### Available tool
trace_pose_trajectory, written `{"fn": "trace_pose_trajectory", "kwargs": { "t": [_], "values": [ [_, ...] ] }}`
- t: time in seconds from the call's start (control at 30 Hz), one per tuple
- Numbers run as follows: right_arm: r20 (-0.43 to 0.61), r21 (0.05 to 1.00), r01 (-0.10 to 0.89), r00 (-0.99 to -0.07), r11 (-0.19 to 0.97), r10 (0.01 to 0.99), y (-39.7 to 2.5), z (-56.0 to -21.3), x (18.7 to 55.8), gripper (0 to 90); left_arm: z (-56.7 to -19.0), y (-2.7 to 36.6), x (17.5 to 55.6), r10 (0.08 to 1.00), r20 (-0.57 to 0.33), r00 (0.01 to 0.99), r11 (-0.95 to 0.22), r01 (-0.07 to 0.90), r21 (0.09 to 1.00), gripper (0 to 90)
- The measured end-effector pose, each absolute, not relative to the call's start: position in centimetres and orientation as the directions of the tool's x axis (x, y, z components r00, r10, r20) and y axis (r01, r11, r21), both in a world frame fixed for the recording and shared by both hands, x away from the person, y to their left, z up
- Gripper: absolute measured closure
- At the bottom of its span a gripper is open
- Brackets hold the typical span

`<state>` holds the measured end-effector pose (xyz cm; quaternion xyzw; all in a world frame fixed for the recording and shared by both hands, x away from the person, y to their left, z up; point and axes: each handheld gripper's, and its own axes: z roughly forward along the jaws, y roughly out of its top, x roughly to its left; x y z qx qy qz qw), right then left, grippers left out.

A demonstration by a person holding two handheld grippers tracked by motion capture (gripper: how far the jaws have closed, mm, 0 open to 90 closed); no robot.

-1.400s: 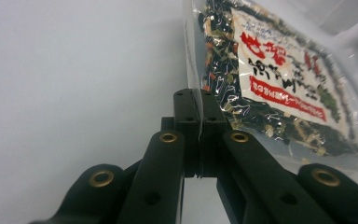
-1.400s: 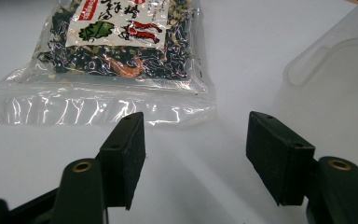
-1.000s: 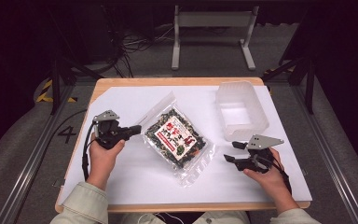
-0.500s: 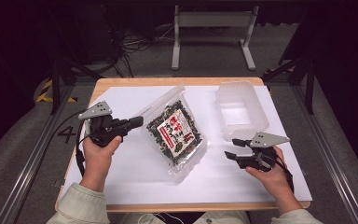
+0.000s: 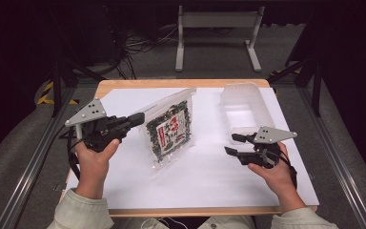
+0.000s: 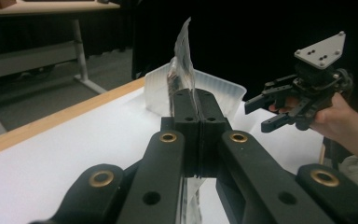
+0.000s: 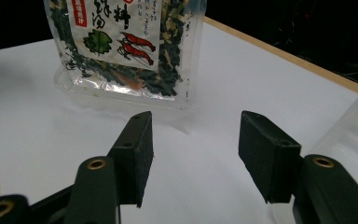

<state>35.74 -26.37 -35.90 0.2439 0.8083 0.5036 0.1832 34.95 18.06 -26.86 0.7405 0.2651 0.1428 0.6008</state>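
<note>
A clear snack bag [image 5: 170, 128] of dark dried food with a red-and-white label stands raised on its bottom edge at the table's middle. My left gripper [image 5: 140, 118] is shut on the bag's left edge; in the left gripper view the bag [image 6: 182, 51] rises edge-on from between the closed jaws of my left gripper [image 6: 198, 105]. My right gripper [image 5: 232, 144] is open to the right of the bag, apart from it, pointing left. In the right gripper view the bag [image 7: 126, 46] stands beyond the spread jaws of my right gripper [image 7: 196, 140], and the other hand's gripper [image 6: 265, 109] appears in the left gripper view.
A translucent plastic tub [image 5: 243, 107] stands at the back right of the white sheet [image 5: 205, 171], just behind my right gripper; it is also the tub [image 6: 223, 91] behind the bag. The wooden table edge [image 5: 181, 83] runs along the back. Metal rails flank the table.
My left gripper has lifted and turned, raising the bag from lying flat to standing on its lower edge. The right gripper has stayed almost still.
</note>
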Motion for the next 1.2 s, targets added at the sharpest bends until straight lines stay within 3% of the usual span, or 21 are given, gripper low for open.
{"fn": "trace_pose_trajectory", "kwargs": {
  "t": [0.47, 0.8, 1.2],
  "values": [
    [-0.045, 0.923, 0.161, -0.857, 0.349, 0.514, -23.4, -33.2, 37.5, 41.2, -25.5, 18.4, 34.2, 0.539, -0.085, 0.838, -0.112, 0.171, 0.979, 89.9],
    [-0.016, 0.938, 0.151, -0.881, 0.312, 0.473, -21.2, -30.9, 39.3, 28.5, -25.1, 17.8, 34.1, 0.508, -0.086, 0.857, -0.105, 0.160, 0.981, 89.9],
    [-0.023, 0.941, 0.131, -0.896, 0.313, 0.443, -19.1, -30.2, 40.9, 22.2, -25.0, 17.4, 33.9, 0.485, -0.070, 0.872, -0.111, 0.141, 0.984, 89.9]
  ]
}}
